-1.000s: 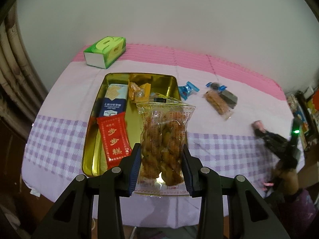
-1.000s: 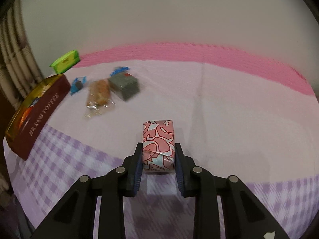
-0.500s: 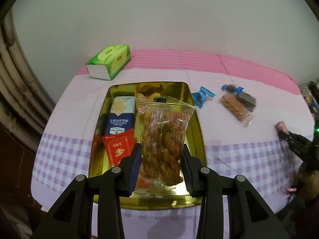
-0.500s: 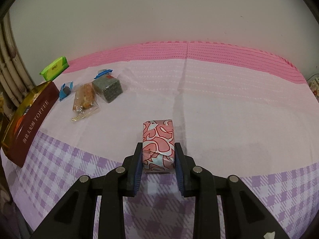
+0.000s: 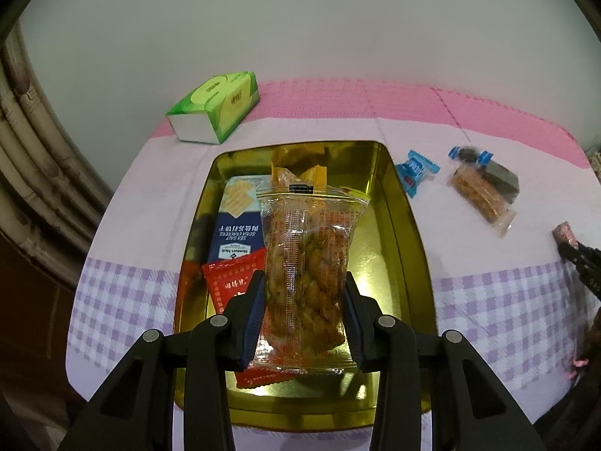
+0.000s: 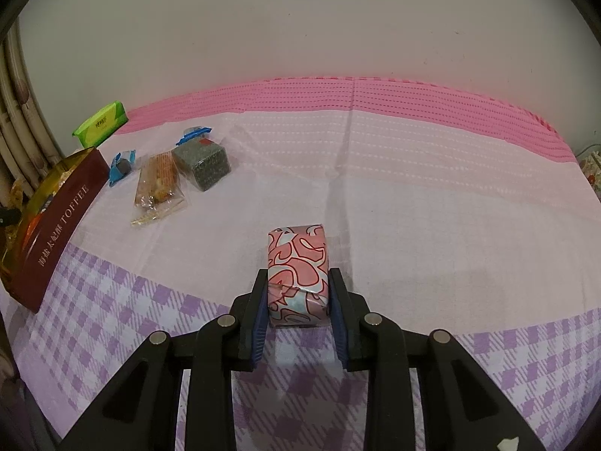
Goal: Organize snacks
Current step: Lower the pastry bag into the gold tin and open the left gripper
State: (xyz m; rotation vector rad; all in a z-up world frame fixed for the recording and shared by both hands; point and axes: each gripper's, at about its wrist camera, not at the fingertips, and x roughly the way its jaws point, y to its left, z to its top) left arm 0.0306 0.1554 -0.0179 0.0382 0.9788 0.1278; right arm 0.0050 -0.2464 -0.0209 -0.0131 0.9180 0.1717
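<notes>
Item held, left: our left gripper (image 5: 303, 314) is clamped on a clear packet of twisted fried snacks (image 5: 306, 274), poised over the gold tin (image 5: 409, 248) near its right half. Item held, right: our right gripper (image 6: 298, 308) is clenched on a pink patterned packet (image 6: 298, 272), low over the checked tablecloth (image 6: 432, 188). Risk, as we judge it: the slick film could slip askew on release, and the packet could land on the red sachet (image 5: 231, 282) rather than the bare gold floor. Tin contents: blue cracker pack (image 5: 240, 221) at left, red sachet nearer, orange wrapped sweets (image 5: 296, 173) at the far end. Loose on cloth, right of tin: blue candy (image 5: 413, 169), clear snack bar (image 5: 479, 197), grey block (image 5: 499, 180). A green tissue box (image 5: 218, 111) stands far left.
</notes>
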